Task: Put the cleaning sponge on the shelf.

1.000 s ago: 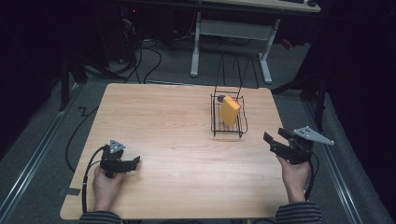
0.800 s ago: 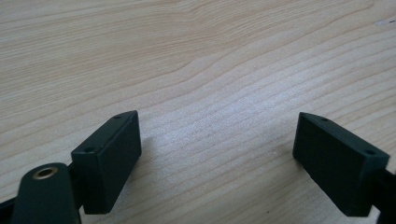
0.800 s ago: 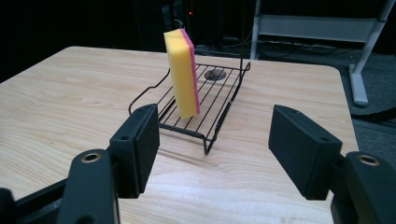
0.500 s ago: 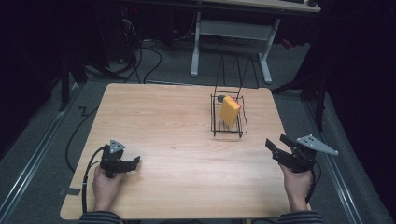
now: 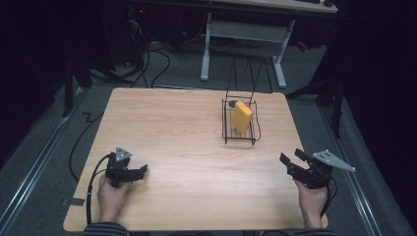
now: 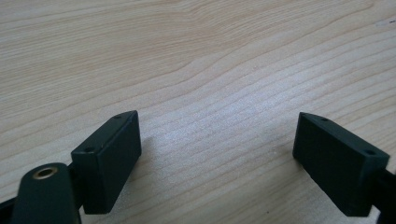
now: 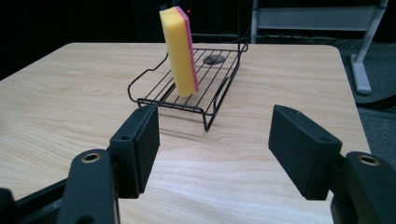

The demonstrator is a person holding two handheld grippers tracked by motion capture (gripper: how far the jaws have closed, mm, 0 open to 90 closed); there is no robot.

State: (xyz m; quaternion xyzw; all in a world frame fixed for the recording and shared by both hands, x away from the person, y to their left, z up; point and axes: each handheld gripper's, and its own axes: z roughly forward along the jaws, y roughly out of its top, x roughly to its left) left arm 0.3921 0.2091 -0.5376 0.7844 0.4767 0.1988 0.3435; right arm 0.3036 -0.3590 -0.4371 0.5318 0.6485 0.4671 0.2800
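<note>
The sponge (image 7: 180, 49) loses its top at the right gripper view's upper edge and hides rack (image 7: 217, 79) wires behind it

One sponge (image 5: 242, 116), one wire rack (image 5: 239, 133)

dim room – grey floor (image 5: 44, 132), perhaps carpet – white-legged desk (image 5: 246, 30) behind.

A yellow-and-pink sponge (image 5: 242, 116) stands upright on edge in a black wire rack (image 5: 239, 138).
</note>
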